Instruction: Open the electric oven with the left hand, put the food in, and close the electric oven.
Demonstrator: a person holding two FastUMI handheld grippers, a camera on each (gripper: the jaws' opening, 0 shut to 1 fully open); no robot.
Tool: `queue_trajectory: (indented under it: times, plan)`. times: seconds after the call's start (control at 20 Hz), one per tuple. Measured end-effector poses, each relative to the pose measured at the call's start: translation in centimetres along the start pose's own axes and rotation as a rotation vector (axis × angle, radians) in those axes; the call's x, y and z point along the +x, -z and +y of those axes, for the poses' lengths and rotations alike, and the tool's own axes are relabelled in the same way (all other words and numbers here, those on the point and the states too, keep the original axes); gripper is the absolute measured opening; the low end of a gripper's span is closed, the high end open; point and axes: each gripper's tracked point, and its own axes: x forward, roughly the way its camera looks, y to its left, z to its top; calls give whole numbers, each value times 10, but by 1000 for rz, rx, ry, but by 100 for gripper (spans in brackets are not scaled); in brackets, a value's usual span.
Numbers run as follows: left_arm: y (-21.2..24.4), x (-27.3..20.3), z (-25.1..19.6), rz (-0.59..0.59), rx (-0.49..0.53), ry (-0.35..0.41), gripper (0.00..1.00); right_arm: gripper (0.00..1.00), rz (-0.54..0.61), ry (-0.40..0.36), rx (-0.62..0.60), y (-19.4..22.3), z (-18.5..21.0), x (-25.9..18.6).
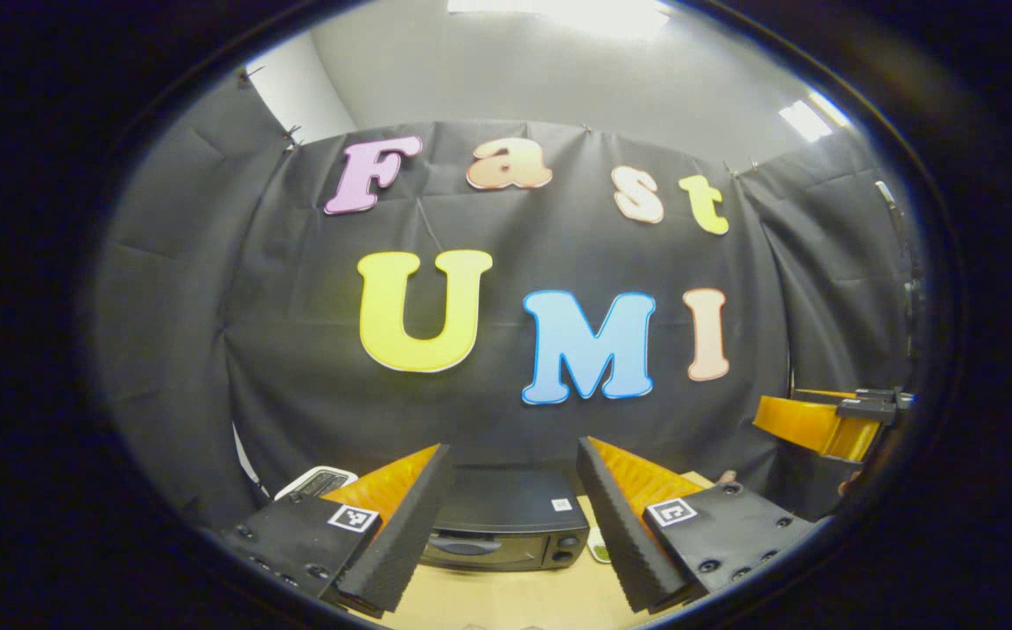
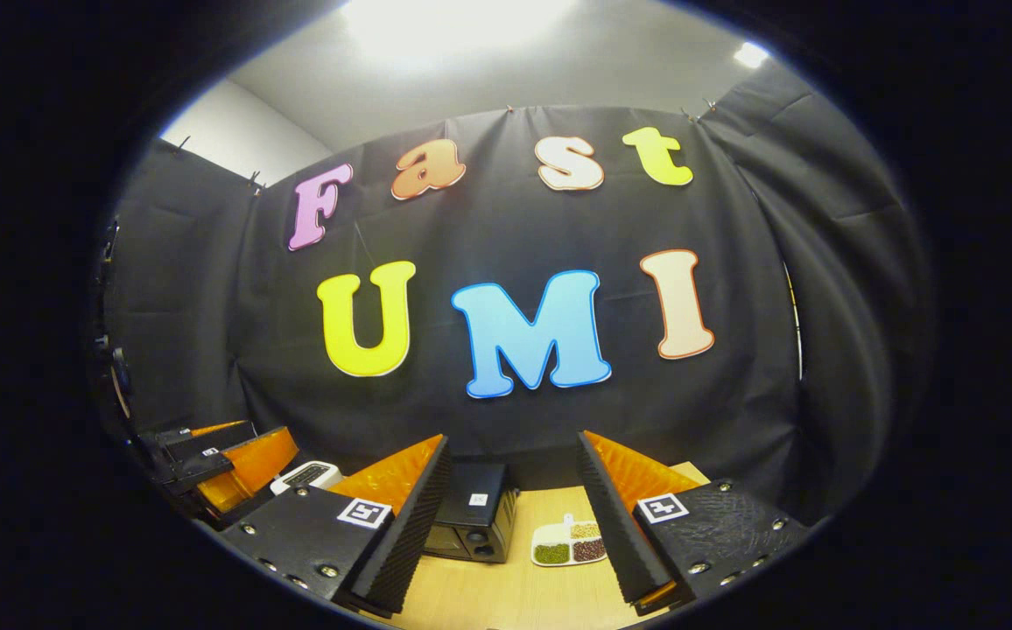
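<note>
Both grippers hang up high, well apart from the work, nothing started yet. Left gripper (image 1: 513, 525) has its jaws spread wide w/ nothing between them; in its view the electric oven (image 1: 506, 523) sits straight ahead on the wooden table (image 1: 506, 599), door shut, the door handle (image 1: 464, 546) a horizontal bar across the top of the glass front, knobs (image 1: 568, 548) stacked at the oven's right end. Right gripper (image 2: 513, 525) is likewise spread wide & empty; in its view the oven (image 2: 474, 516) is left of centre and the food, a white divided dish (image 2: 569, 544) w/ green, tan & dark portions, lies on the table (image 2: 488, 595) just beside the oven's right side. A white appliance (image 2: 306, 475) stands to the oven's left. Judgement: oven is a stiff metal box, prob heavy enough to stay put, but door is hinged at the bottom so take the handle bar mid-span & pull down and out, not sideways. Dish looks rigid, shallow, likely slippery at the rim, loose contents could spill if tilted, so pinch the rim/tab & keep it level
</note>
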Motion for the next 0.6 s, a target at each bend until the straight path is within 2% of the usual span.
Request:
queue_trajectory:
  times: [0.2, 0.25, 0.3, 0.35, 0.4, 0.45, 0.6]
  plan:
    - [1, -11, 1, 10, -9, 10, 100, 87, -1, -10, -12, -3, 5, -3]
    - [3, -12, 3, 22, -10, 8, 100, 87, 3, -8, -15, -1, 7, -4]
    - [4, -14, 6, 25, -16, 9, 91, 87, 8, -5, -17, 0, 7, -4]
    - [5, -14, 9, 29, -20, 10, 100, 87, 12, -1, -17, 1, 8, -5]
    - [5, -13, 9, 31, -20, 11, 91, 87, 12, 3, -15, 1, 9, -5]
    - [6, -12, 13, 33, -17, 11, 100, 87, 12, 8, -15, 1, 9, -6]
    - [5, -13, 20, 30, -16, 19, 92, 87, 10, 23, -24, 0, 12, -7]
